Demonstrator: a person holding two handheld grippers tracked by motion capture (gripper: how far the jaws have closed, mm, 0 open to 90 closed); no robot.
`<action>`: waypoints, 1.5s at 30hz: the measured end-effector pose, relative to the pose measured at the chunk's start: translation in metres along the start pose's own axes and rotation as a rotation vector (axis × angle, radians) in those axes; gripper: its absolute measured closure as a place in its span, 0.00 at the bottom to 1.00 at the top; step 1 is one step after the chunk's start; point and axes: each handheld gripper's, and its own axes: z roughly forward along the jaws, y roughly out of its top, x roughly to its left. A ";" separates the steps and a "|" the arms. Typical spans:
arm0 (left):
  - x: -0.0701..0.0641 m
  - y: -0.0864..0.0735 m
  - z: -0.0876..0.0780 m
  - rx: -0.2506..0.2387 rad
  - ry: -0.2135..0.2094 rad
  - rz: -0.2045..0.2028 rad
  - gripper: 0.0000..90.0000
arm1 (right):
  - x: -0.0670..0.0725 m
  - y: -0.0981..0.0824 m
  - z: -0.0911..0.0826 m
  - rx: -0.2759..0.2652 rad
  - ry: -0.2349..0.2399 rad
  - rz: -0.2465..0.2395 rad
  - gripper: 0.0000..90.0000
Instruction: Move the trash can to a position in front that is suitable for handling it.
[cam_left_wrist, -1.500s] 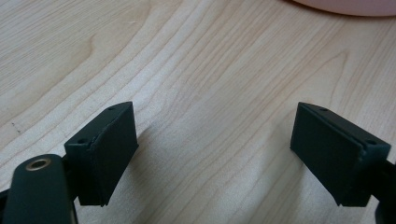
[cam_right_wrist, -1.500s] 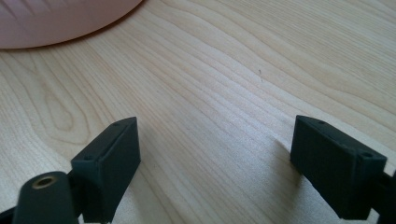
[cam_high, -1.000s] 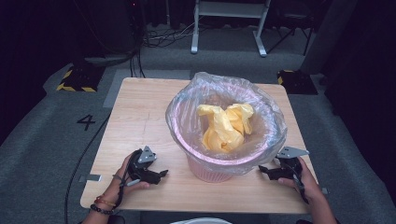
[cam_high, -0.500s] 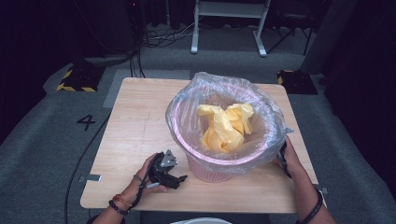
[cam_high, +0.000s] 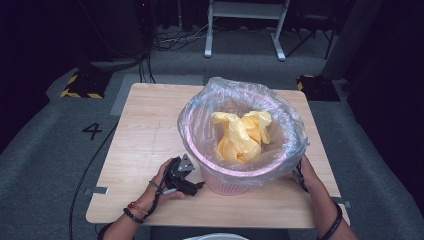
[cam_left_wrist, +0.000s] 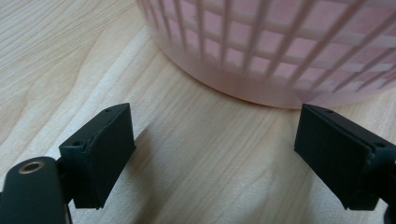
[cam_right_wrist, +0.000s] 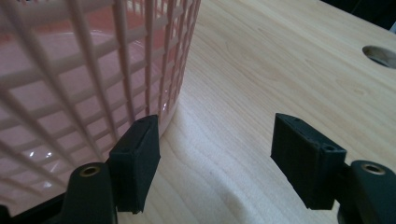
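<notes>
A pink lattice basket (cam_high: 235, 182) lined with a clear plastic bag (cam_high: 200, 107) stands right of centre in the high view, on the near half of a pale wooden worktop (cam_high: 145, 130); it looks light and fairly stiff, a thin-walled plastic bin whose open ribs would likely flex under a hard squeeze and whose smooth foot may slide on the wood; the liner is soft, slick and loose, draped over the rim, and would probably slip or tear if pinched alone; the safest hold seems to be low on the ribbed wall from both sides at once, or on the rim through the film; inside lies crumpled yellow material (cam_high: 242, 135), soft and bunched, adding little weight by the look of it; in the left gripper view the curved base of the basket fills the upper right, its square openings showing pale pink; the left gripper (cam_left_wrist: 212, 154), lower centre there, stands released, jaws wide apart over bare wood and short of the basket; the right gripper (cam_right_wrist: 217, 161) is also unclenched, its jaws having just been closing with nothing between them, one pad just beside the basket's foot at lower left of the right gripper view; a round hole (cam_right_wrist: 380, 55) in the worktop shows at that view's upper right.
</notes>
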 end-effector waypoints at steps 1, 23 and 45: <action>0.001 0.000 0.000 -0.001 0.005 -0.002 0.13 | 0.001 -0.001 -0.001 0.006 0.006 0.000 0.35; 0.060 0.016 0.016 0.005 0.123 -0.130 0.12 | 0.037 -0.007 -0.008 0.057 0.094 -0.117 0.34; 0.052 -0.035 -0.034 -0.005 0.030 -0.033 0.16 | 0.025 -0.037 -0.044 0.181 -0.012 0.086 0.20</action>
